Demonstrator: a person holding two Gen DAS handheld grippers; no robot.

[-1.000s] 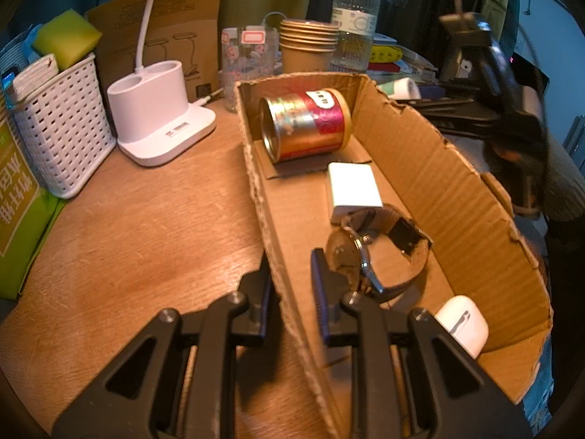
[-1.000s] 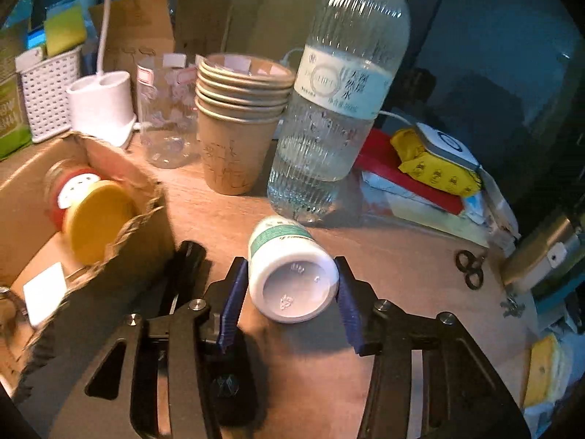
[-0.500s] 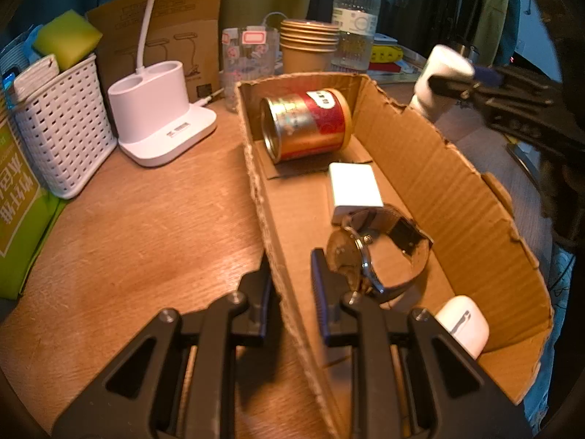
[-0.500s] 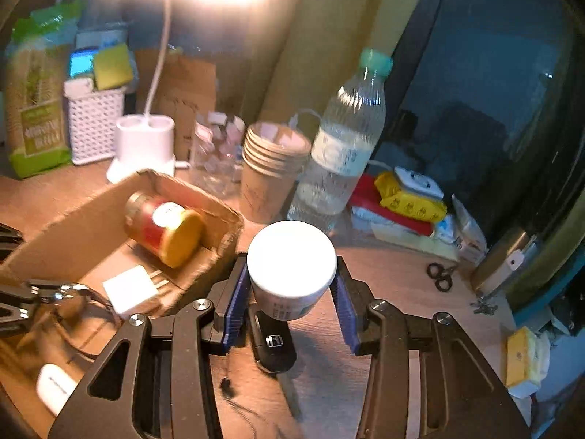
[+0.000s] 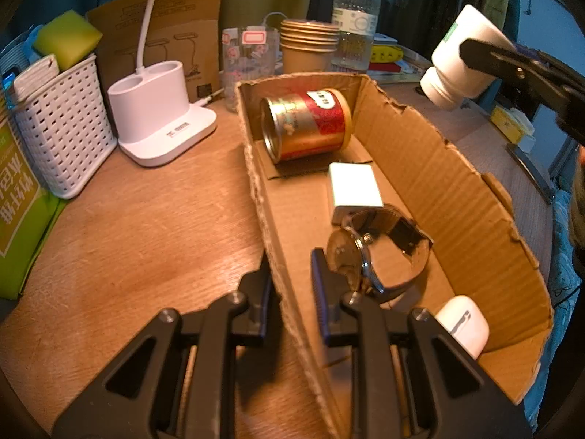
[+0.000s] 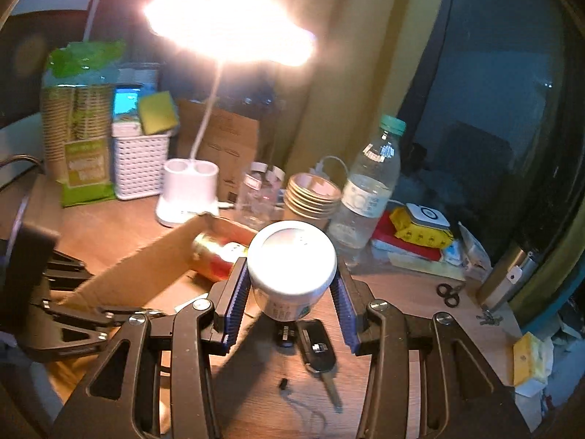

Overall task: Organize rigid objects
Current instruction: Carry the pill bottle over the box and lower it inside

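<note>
My right gripper (image 6: pixel 290 292) is shut on a white pill bottle (image 6: pixel 291 261), held in the air with its base toward the camera. In the left wrist view the same white bottle (image 5: pixel 461 59) hangs above the far right wall of an open cardboard box (image 5: pixel 449 183). My left gripper (image 5: pixel 290 278) is shut on the near left wall of that box. Inside lie a gold and red tin (image 5: pixel 305 126) on its side, a white charger block (image 5: pixel 353 188), a wristwatch (image 5: pixel 376 252) and a white earbud case (image 5: pixel 462 323).
A key fob (image 6: pixel 318 347) lies on the wooden table under the right gripper. Behind the box stand a white lamp base (image 5: pixel 161 117), a white basket (image 5: pixel 62 128), a clear glass (image 5: pixel 250 58), stacked paper cups (image 5: pixel 309 47) and a water bottle (image 5: pixel 356 18). Scissors (image 6: pixel 448 292) lie at right.
The right gripper lifted the white bottle off the table and carried it up and toward the box. The left gripper and the box stayed still.
</note>
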